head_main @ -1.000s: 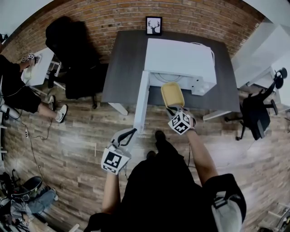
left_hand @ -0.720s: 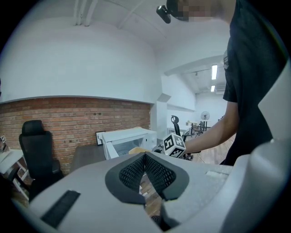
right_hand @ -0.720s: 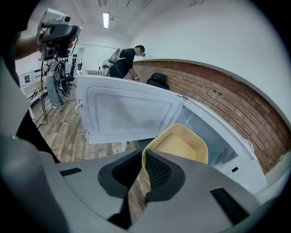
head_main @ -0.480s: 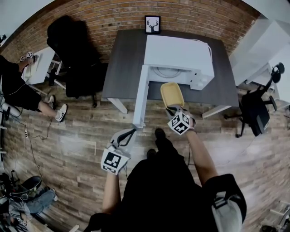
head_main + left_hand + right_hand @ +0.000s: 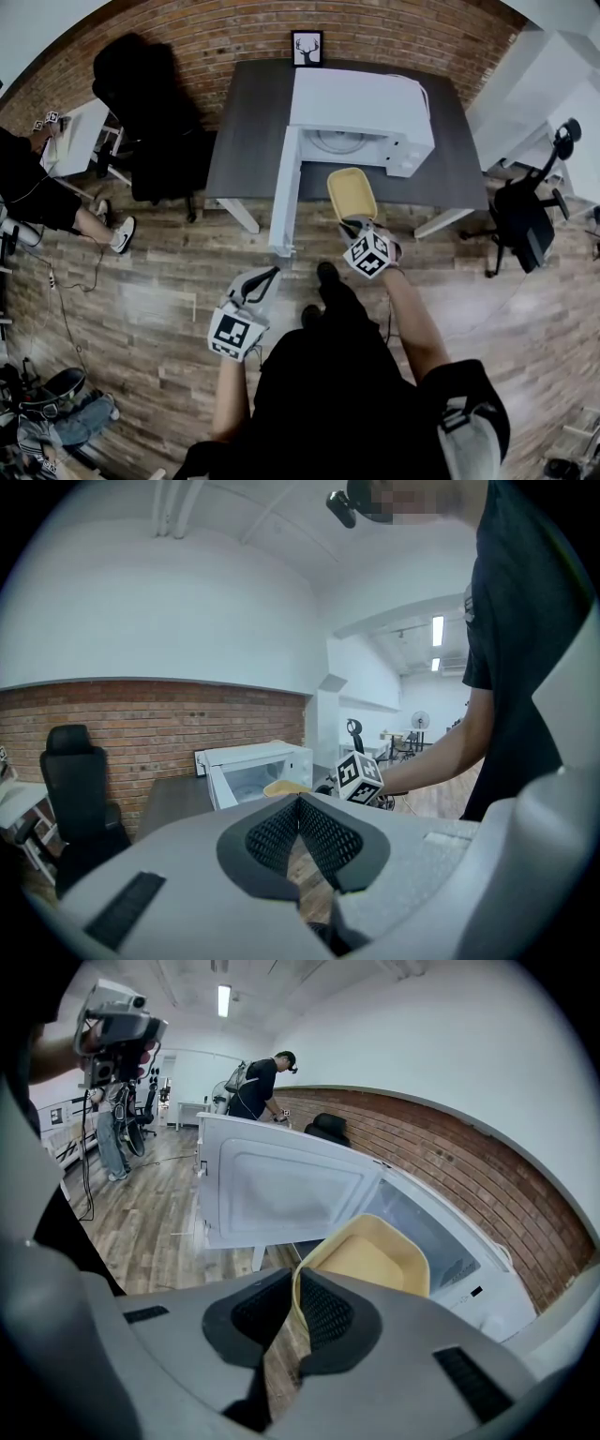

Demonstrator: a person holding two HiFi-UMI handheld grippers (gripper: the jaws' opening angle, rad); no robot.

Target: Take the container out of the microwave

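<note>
- Outside the microwave, beside its open door, the yellow container hangs clear of the cavity; removal looks nearly done; setting it down remains
- right gripper pinches its rim; left gripper is closed, empty
- only the right gripper view shows that rim grip; only the head view shows the container clear of the cavity

One white microwave. One yellow container, just in front of it. Two grippers: left gripper by the tip of its open door, right gripper in front of it. One dark table beneath it. One framed picture behind it. Three black chairs: left chair to its left, near chair and far chair to its right. Two standing people, first person and second person, beyond its door
</note>
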